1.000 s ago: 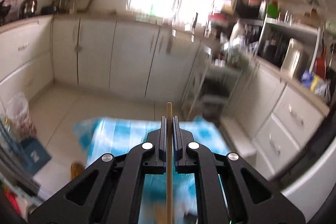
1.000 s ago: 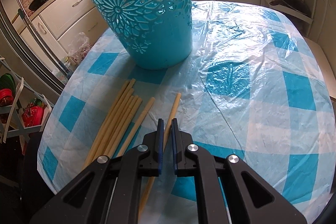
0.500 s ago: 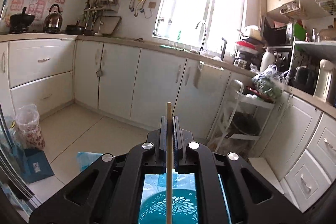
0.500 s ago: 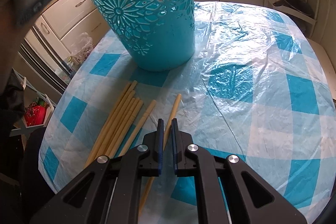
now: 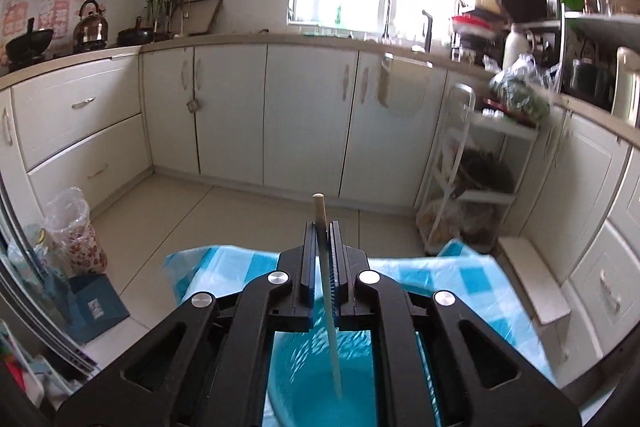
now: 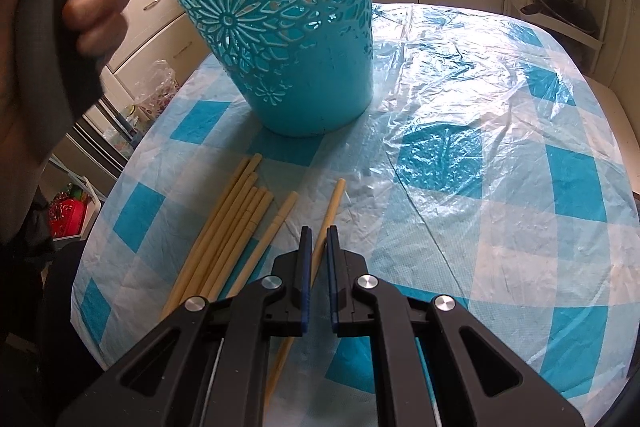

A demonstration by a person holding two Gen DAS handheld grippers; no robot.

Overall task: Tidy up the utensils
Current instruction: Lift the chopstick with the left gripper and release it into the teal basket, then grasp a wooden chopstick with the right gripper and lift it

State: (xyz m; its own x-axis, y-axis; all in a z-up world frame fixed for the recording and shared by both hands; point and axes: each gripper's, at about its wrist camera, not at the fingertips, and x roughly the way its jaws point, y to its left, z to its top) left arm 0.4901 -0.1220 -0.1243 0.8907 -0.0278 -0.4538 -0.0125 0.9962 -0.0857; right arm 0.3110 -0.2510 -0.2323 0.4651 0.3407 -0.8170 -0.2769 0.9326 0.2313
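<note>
Standing over the teal basket (image 5: 320,379), the left gripper (image 5: 323,247) has its jaws slightly parted around one chopstick (image 5: 326,291), whose lower end reaches into the basket; firm contact cannot be confirmed. The right gripper (image 6: 316,247) hovers low over the checked tablecloth (image 6: 500,187), jaws narrowly apart, empty, above a lone chopstick (image 6: 332,203). A loose bundle of chopsticks (image 6: 232,223) lies beside it, near the basket's base.
</note>
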